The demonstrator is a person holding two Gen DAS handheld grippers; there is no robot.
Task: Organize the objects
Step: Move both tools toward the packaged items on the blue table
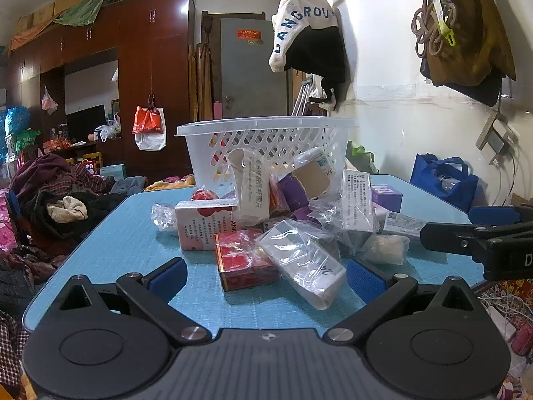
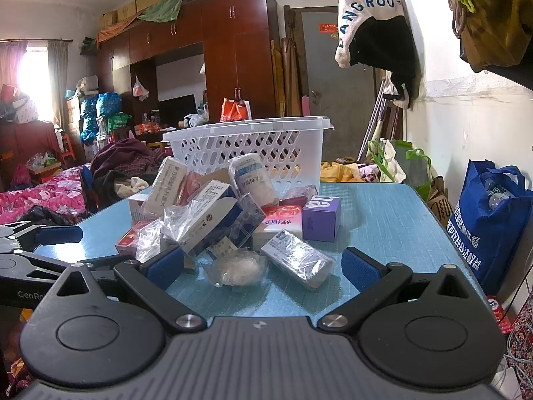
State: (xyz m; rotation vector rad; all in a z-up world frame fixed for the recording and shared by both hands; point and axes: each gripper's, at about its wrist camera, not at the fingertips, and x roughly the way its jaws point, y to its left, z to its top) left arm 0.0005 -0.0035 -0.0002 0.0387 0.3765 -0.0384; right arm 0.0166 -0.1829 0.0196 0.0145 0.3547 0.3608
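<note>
A heap of small boxes and plastic-wrapped packets (image 1: 283,220) lies on the blue table (image 1: 126,243), with a white slotted basket (image 1: 266,140) standing just behind it at the far edge. The left gripper (image 1: 266,275) hovers at the near side of the heap, its jaws spread wide with nothing pinched; a red box (image 1: 245,260) and a clear-wrapped white box (image 1: 304,260) lie between and just beyond its blue pads. The right gripper (image 2: 263,268) hangs near the heap's right side, jaws equally wide and empty, with a crumpled clear bag of white stuff (image 2: 238,268) and a wrapped box (image 2: 296,261) lying on the table ahead of it. A purple box (image 2: 321,215) stands at the right of the heap. A blue tote bag (image 2: 493,226) sits on the floor to the right, by the wall.
</note>
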